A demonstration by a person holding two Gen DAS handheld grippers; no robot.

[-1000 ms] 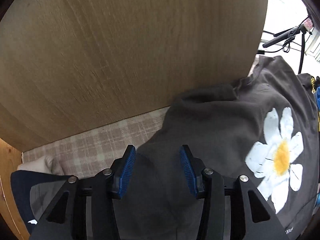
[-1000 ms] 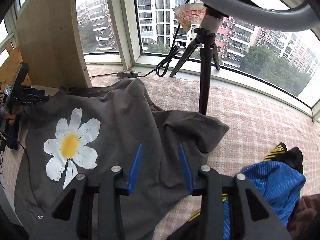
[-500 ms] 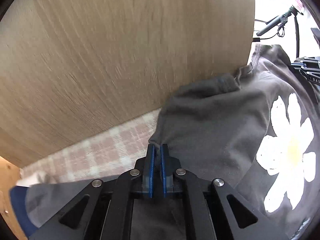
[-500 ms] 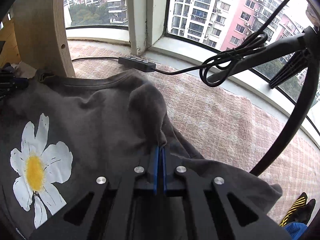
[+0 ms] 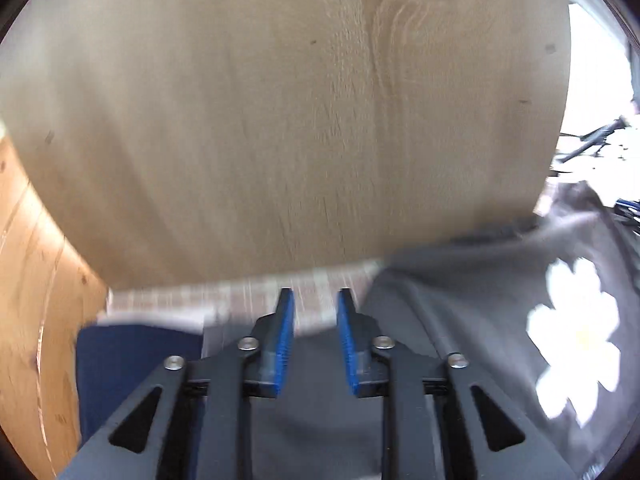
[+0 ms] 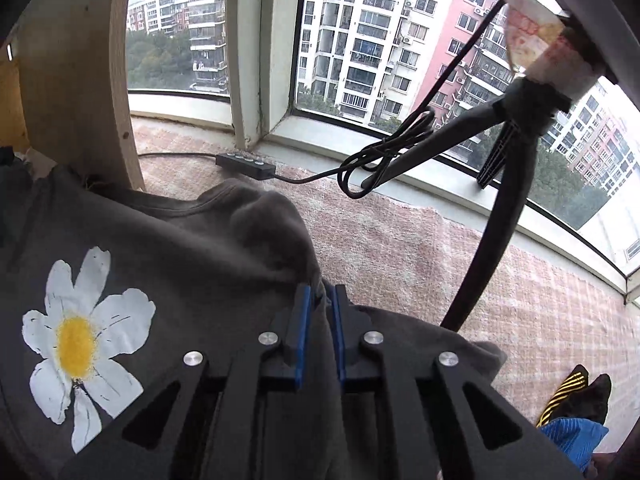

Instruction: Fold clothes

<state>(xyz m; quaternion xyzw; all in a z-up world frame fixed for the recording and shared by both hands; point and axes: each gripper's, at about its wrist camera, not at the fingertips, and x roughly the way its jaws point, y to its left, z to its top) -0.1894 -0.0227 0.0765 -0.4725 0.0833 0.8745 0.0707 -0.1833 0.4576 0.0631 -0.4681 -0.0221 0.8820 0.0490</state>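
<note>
A dark grey T-shirt (image 6: 192, 264) with a white and yellow daisy print (image 6: 80, 340) lies spread on the pink checked cloth (image 6: 420, 248). In the left wrist view the T-shirt (image 5: 472, 300) lies to the right and under the tool. My left gripper (image 5: 315, 320) is open at the shirt's left edge, and only checked cloth (image 5: 240, 294) shows between its blue pads. My right gripper (image 6: 320, 312) is open by a narrow gap at the shirt's right shoulder. A raised ridge of grey fabric still sits between its pads.
A tall wooden panel (image 5: 280, 120) stands close ahead of the left gripper, with a dark blue garment (image 5: 132, 364) at the lower left. A black tripod (image 6: 500, 208), a cable with a control box (image 6: 246, 165) and the window sill lie beyond the right gripper. Blue and striped clothes (image 6: 572, 408) sit at the right.
Both grippers closed on the shirt half a second ago. Since then the left has opened and shifted left off the shirt's edge. The right jaws have parted slightly.
</note>
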